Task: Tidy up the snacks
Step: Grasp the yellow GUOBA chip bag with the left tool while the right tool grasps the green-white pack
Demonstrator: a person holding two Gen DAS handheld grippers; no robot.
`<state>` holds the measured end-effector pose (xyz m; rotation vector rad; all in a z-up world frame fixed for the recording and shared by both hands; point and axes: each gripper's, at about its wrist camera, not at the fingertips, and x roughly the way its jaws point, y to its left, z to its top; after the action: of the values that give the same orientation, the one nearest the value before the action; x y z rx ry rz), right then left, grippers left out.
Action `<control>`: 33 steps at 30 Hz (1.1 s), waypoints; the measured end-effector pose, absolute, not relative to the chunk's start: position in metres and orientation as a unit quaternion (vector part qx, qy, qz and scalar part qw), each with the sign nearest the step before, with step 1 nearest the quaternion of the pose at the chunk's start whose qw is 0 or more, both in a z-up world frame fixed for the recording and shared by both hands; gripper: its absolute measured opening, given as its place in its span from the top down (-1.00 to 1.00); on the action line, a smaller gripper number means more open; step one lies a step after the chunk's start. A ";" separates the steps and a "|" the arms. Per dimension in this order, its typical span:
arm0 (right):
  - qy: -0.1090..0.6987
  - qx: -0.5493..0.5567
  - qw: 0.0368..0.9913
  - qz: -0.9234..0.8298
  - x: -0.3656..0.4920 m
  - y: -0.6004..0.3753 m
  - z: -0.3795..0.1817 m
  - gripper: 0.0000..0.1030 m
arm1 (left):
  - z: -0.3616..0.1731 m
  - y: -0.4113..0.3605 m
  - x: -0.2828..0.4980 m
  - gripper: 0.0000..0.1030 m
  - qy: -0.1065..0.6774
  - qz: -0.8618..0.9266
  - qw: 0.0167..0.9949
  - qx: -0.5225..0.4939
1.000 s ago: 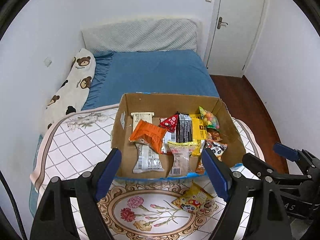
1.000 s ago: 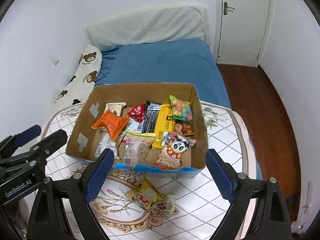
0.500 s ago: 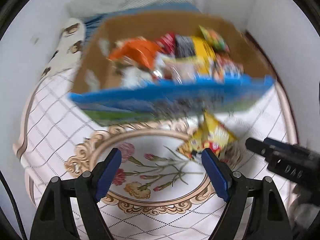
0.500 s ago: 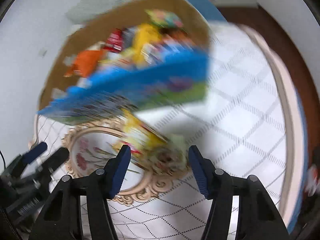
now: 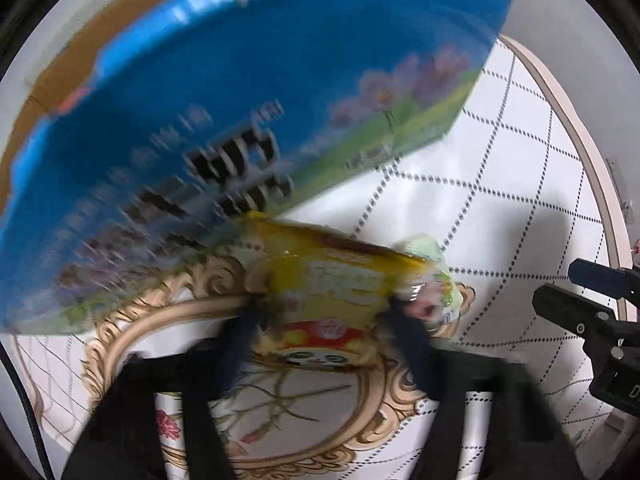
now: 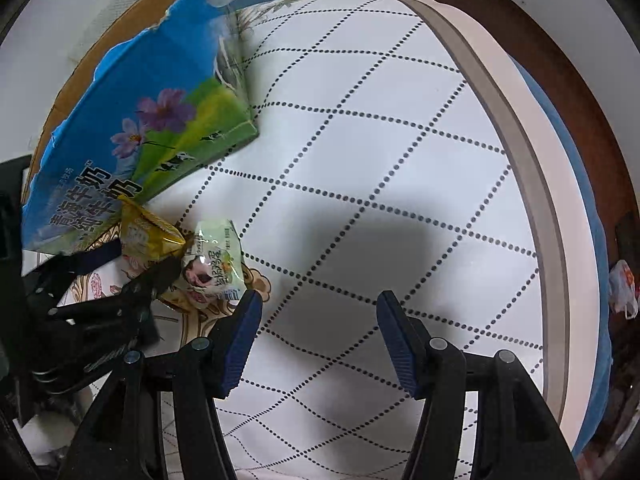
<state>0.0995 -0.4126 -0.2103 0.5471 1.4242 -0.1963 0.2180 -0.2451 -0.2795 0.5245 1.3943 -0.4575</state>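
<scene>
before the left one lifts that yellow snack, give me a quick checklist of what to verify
1. Yellow snack packet between the left hand-held gripper fingers: ok, jaws closing.
2. Pads firmly pressing it: cannot tell, view is blurred.
3. Green packet apart from the yellow one: not ok, they touch.
4. Right hand-held gripper holds nothing: ok, only tablecloth between its fingers.
5. Blue box beside the packet, open path up: cannot tell.

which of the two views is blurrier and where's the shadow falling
Left wrist view: heavy motion blur smears the blue box, the yellow snack packet and the left gripper, whose jaws are closing around the packet. Right wrist view: sharp, a broad dark shadow on the tablecloth ahead of the right gripper.
</scene>
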 end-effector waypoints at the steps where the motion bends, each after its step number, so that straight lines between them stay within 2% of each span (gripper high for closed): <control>1: 0.644 0.249 0.718 -0.087 0.098 -0.412 -0.211 -0.22 | -0.279 -0.242 0.215 0.12 0.630 -0.205 0.713 0.230; 4: 0.644 0.250 0.718 -0.080 0.104 -0.406 -0.211 -0.22 | -0.278 -0.215 0.209 0.17 0.649 -0.180 0.717 0.182; 12: 0.651 0.238 0.720 -0.026 0.144 -0.360 -0.230 -0.22 | -0.290 -0.112 0.198 0.17 0.710 -0.084 0.699 0.009; 14: 0.663 0.219 0.715 -0.017 0.163 -0.344 -0.241 -0.22 | -0.296 -0.100 0.201 0.09 0.713 -0.080 0.696 -0.021; 17: 0.680 0.185 0.709 -0.014 0.180 -0.326 -0.260 -0.22 | -0.305 -0.099 0.206 -0.03 0.716 -0.077 0.694 -0.027; 25: 0.697 0.111 0.709 0.002 0.169 -0.292 -0.263 -0.11 | -0.308 -0.129 0.204 0.00 0.704 -0.075 0.706 0.008; 33: 0.732 0.103 0.672 0.035 0.104 -0.267 -0.268 -0.08 | -0.311 -0.136 0.134 0.00 0.718 -0.089 0.689 0.038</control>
<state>0.1044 -0.2669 -0.2679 0.2316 1.6494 0.0789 0.1336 -0.1358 -0.3107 0.0855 1.6060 -0.1987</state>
